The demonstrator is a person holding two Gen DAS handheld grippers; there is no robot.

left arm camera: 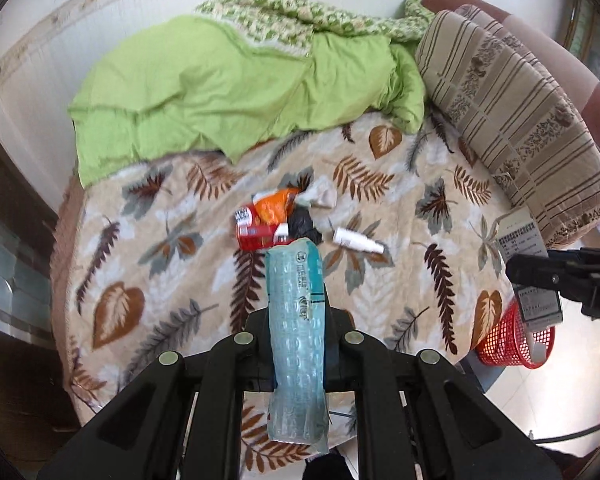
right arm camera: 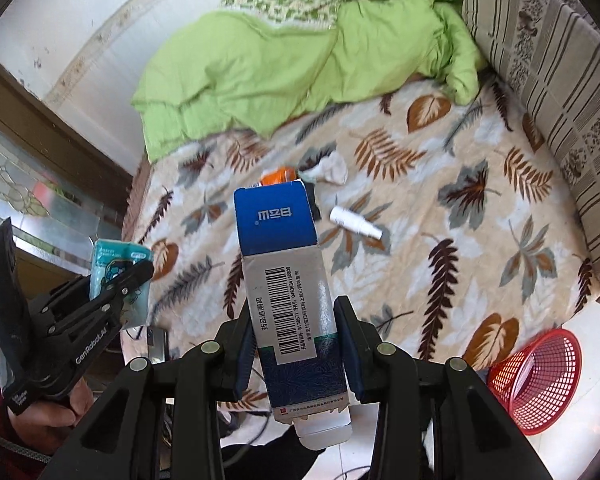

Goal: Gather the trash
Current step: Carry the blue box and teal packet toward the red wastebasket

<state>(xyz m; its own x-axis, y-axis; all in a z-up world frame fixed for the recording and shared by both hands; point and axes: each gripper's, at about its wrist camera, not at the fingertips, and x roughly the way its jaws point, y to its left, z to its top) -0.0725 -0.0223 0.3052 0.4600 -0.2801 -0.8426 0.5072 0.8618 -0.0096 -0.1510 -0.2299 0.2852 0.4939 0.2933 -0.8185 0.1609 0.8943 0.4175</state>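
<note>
we had two grippers above the bed (left arm camera: 380,208), each with something in it. the left gripper (left arm camera: 298,312) had its fingers (left arm camera: 334,332) pressed fully together on one pale blue bubble-wrap packet (left arm camera: 296,320), which stuck out both ahead of and behind the fingers. in the right wrist view the same packet (right arm camera: 116,264) showed at the far left, pinched in that gripper (right arm camera: 120,280), with a hand (right arm camera: 52,412) on the handle below it.

the right gripper (right arm camera: 296,340) had its fingers (right arm camera: 350,344) narrowly apart and clamped on the two sides of one blue and white carton (right arm camera: 288,288), barcode face up, its open flap end nearest the camera. from the left wrist view that carton (left arm camera: 528,264) showed at the right edge, in the right gripper (left arm camera: 540,276).

on the leaf-print blanket we counted one small heap of trash near the middle: one red box (left arm camera: 256,236), one orange wrapper (left arm camera: 274,206), one black crumpled piece (left arm camera: 304,224) and one white wad of tissue (left arm camera: 320,196), all touching or overlapping. one white spray bottle (left arm camera: 358,240) lay on its side just right of the heap, apart from it.

one red mesh basket (right arm camera: 540,376) stood on the floor at the near right corner of the bed; in the left view the carton hung over it (left arm camera: 504,340). one green quilt (left arm camera: 228,92) was bunched at the far side, and one striped pillow (left arm camera: 512,116) lay along the right.
</note>
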